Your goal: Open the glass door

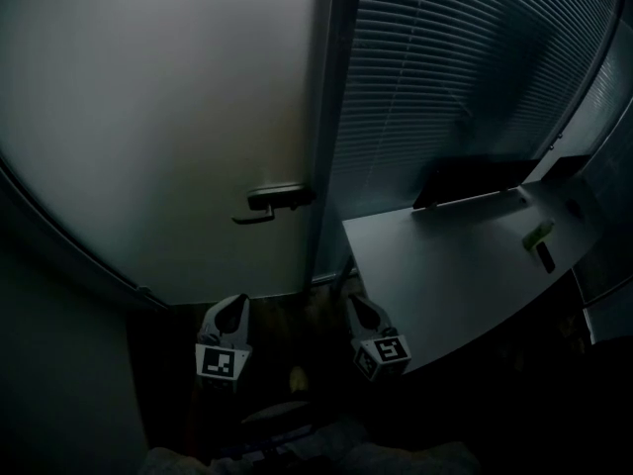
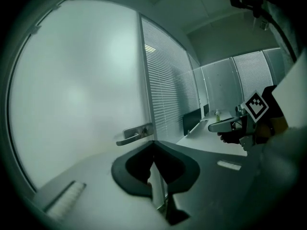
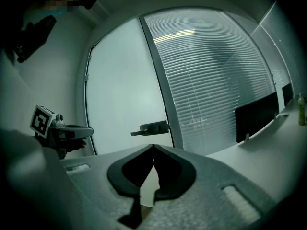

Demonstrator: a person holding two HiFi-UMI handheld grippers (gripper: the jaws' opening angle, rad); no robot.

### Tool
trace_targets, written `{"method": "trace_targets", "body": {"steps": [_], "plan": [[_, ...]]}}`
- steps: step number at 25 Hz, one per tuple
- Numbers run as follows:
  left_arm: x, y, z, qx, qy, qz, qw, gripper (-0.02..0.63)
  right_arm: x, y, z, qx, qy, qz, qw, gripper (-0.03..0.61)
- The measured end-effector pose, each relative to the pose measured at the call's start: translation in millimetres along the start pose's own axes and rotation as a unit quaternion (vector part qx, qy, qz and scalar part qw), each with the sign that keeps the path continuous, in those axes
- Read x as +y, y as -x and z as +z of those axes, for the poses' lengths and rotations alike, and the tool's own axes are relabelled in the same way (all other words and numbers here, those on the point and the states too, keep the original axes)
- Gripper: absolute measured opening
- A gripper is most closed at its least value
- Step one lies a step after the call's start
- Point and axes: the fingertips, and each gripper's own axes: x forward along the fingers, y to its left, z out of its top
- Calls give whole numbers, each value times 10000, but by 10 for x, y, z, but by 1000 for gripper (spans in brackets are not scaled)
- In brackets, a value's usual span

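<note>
- Head view looks steeply down on a frosted glass door (image 1: pixel 148 117) that fills the left half of the picture; its lever handle (image 1: pixel 275 201) sits at the door's right edge, beside the dark frame post (image 1: pixel 331 117)
- Only this view takes in both grippers together: the left gripper (image 1: pixel 235 305) and the right gripper (image 1: pixel 356 303) hang low in the picture, side by side and apart, both pointing towards the door and well short of the handle
- It alone shows the whole white desk (image 1: pixel 445 275) to the right of the door, with a dark monitor (image 1: pixel 475 181) at its far edge and a green bottle (image 1: pixel 539 234) near the right end
- Left gripper view shows what the head view cannot: this gripper's jaws meet at their tips, with nothing between them
- Past those tips the handle (image 2: pixel 134 134) lies a little left of centre and apart from them
- At the right of this view the right gripper appears from the side, its marker cube (image 2: pixel 256 107) turned to the camera
- Right gripper view shows that claw shut tip to tip as well, empty, with the handle (image 3: pixel 152 127) just above the tips in the picture and not touched
- It shows the slatted blinds (image 3: pixel 216 80) behind the glass panel most clearly, and the left gripper at its left edge
- The room is dim in every view, so finer detail of the handle cannot be made out
</note>
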Motion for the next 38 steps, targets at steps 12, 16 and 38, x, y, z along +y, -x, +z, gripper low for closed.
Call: {"method": "trace_targets", "body": {"steps": [12,16,38], "plan": [[325,-589,127,198,-713,-120,9972,15,-328,-292,-110,93,-305,-246,9992,2],[489,-862,172,250,-1144,-180,9930,18,-446,-434,-59,-14,-297,-396,9988,2],[725,-1949,-419,1494,-3285,-1991,9111,164,-931,-919,10,25,-627,-1266,9900,3]]}}
